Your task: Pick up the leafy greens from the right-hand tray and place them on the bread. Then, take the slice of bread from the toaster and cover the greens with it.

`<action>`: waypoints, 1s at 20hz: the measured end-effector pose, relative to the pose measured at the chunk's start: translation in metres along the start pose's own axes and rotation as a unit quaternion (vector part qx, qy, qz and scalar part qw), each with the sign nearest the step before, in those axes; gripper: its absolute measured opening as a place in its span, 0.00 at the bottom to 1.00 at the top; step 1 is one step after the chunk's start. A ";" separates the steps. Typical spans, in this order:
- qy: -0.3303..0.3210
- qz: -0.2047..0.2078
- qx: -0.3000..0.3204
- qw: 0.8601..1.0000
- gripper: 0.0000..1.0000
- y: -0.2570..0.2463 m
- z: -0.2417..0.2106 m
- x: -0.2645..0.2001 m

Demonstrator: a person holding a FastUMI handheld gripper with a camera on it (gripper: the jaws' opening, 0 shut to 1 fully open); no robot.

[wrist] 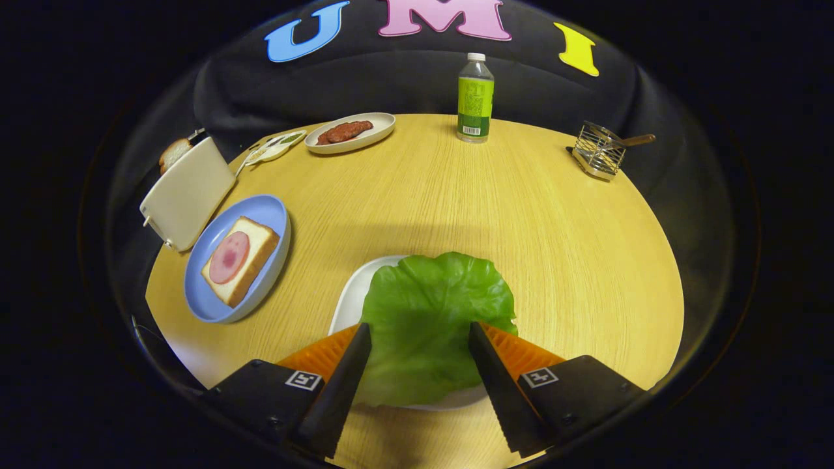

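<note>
The lettuce leaf (430,319) lies on a tray (352,296) at the near edge of the table (573,260), between the parted fingers of the gripper (420,339). Left of it, near the left edge, a plate (264,212) holds a bread slice (257,251) with ham (229,257) on top. The toaster (187,192), with bread (173,153) in its slot, stands just beyond. At the far edge sit a dish of meat (350,132) and a bottle (475,98); a wire rack (599,151) sits far right.

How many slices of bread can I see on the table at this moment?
2. One slice of bread lies on the blue plate, topped with ham. A second slice sticks out of the white toaster behind that plate. The toaster could hide more. The open gripper straddles the lettuce.
</note>
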State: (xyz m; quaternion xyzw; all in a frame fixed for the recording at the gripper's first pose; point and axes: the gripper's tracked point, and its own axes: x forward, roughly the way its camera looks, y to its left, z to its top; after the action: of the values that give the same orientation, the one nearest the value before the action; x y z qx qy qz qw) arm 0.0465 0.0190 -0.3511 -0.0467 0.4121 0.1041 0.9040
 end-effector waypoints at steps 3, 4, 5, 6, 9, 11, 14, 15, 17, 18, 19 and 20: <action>0.001 -0.003 -0.009 1.000 0.91 -0.001 -0.002 0.000; -0.001 -0.004 -0.009 1.000 0.91 -0.001 -0.001 0.000; 0.002 -0.004 -0.009 1.000 0.90 0.001 -0.002 0.000; 0.002 -0.002 -0.010 1.000 0.87 0.002 -0.001 0.000; 0.005 0.017 -0.035 0.999 0.71 0.012 -0.002 0.001; 0.004 0.015 -0.046 0.999 0.58 0.012 -0.002 0.000; 0.007 0.025 -0.036 0.999 0.30 0.016 -0.002 0.001; 0.005 0.032 -0.040 0.999 0.29 0.017 -0.001 0.002; 0.006 0.044 -0.041 0.998 0.14 0.020 0.000 0.003; 0.009 0.052 -0.044 0.998 0.12 0.020 -0.001 0.003; 0.011 0.062 -0.038 0.997 0.12 0.020 0.000 0.001; 0.015 0.072 -0.030 0.997 0.08 0.020 0.001 0.003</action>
State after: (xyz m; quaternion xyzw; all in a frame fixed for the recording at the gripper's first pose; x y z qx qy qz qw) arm 0.0448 0.0386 -0.3524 -0.0454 0.4243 0.1806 0.8862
